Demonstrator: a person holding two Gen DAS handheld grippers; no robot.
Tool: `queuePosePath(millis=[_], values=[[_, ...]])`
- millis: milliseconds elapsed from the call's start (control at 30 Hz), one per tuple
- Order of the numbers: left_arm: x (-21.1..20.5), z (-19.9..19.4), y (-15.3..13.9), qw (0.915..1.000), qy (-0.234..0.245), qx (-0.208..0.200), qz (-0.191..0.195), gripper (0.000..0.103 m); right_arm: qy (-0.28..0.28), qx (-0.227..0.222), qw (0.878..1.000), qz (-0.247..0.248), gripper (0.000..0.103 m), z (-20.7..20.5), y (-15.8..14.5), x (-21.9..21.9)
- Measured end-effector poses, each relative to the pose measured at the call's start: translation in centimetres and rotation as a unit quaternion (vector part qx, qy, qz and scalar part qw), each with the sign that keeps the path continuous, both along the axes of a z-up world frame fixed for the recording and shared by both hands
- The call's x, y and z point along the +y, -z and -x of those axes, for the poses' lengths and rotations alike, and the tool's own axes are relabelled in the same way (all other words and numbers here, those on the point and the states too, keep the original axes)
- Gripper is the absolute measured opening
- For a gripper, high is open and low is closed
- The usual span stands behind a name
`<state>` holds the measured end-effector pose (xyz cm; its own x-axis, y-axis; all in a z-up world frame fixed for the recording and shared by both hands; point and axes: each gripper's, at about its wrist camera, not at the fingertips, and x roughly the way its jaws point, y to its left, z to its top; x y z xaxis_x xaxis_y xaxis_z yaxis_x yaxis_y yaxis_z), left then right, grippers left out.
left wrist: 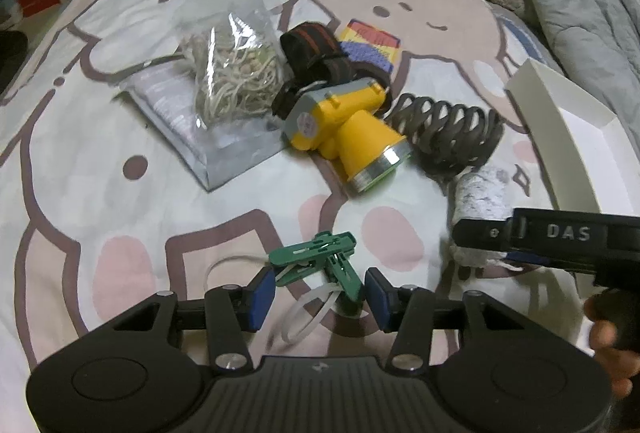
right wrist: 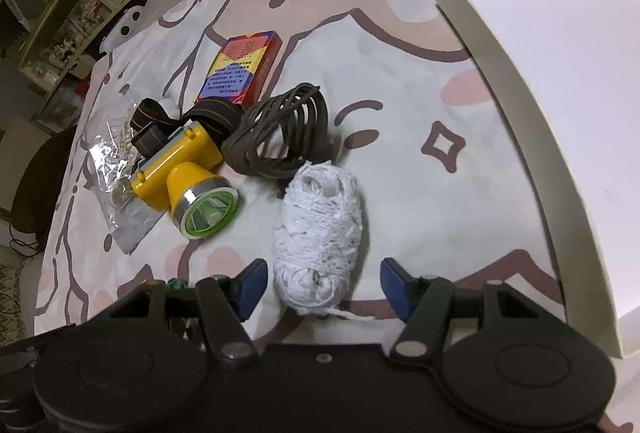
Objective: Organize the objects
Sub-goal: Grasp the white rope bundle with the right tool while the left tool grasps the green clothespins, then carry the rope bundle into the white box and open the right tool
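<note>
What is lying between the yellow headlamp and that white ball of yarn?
Only bare bedsheet. In the right wrist view the yellow headlamp and the white ball of yarn sit side by side, apart.

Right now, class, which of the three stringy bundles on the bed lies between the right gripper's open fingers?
The white ball of yarn; the dark coiled cord and the bagged pale string lie farther off.
</note>
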<state>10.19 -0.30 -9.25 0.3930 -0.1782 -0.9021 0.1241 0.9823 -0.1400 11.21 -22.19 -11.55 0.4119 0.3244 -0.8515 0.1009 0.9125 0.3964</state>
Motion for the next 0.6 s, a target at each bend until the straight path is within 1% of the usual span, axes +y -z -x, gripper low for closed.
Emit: queuePosePath(millis=[33, 100, 133, 200, 233, 267, 300, 400, 533, 600], values=[[0.0, 0.0, 0.2, 1.0000, -0.002, 0.000, 0.001, 0.049, 0.000, 0.000, 1.000, -0.001, 0.059, 0.0, 0.0, 0.0], [-0.3, 0.0, 0.3, 1.0000, -0.004, -0.001, -0.007, 0.048, -0.002, 0.002, 1.000, -0.002, 0.045, 0.0, 0.1, -0.1], [-0.4, 0.1, 0.3, 1.0000, -0.005, -0.001, -0.008, 0.045, -0.005, 0.003, 1.000, -0.009, 0.040, 0.0, 0.1, -0.2], [-0.3, 0.2, 0.2, 1.0000, -0.008, 0.002, 0.004, 0.034, -0.010, 0.002, 1.000, -0.011, 0.037, 0.0, -0.1, -0.1], [-0.2, 0.2, 0.3, 0.9998, -0.010, 0.008, 0.016, 0.023, -0.016, -0.001, 1.000, -0.005, 0.036, 0.1, -0.2, 0.0], [-0.2, 0.2, 0.2, 0.9995, -0.014, 0.011, 0.024, 0.017, -0.024, -0.006, 1.000, 0.001, 0.035, 0.1, -0.4, 0.2], [-0.1, 0.3, 0.1, 0.9994, -0.018, 0.011, 0.028, 0.015, -0.029, -0.010, 0.999, 0.007, 0.035, 0.2, -0.6, 0.3], [-0.3, 0.7, -0.5, 0.9997, -0.021, -0.006, 0.013, 0.014, -0.033, -0.020, 0.999, 0.016, 0.034, 0.5, -1.1, 0.3], [0.3, 0.9, -1.5, 0.9985, -0.040, -0.021, 0.031, 0.014, -0.032, -0.038, 0.999, 0.014, 0.034, 1.0, -2.4, -0.2], [0.4, 1.1, -2.3, 0.9978, -0.045, -0.033, 0.036, 0.014, -0.033, -0.054, 0.998, 0.011, 0.034, 1.5, -3.4, -0.5]])
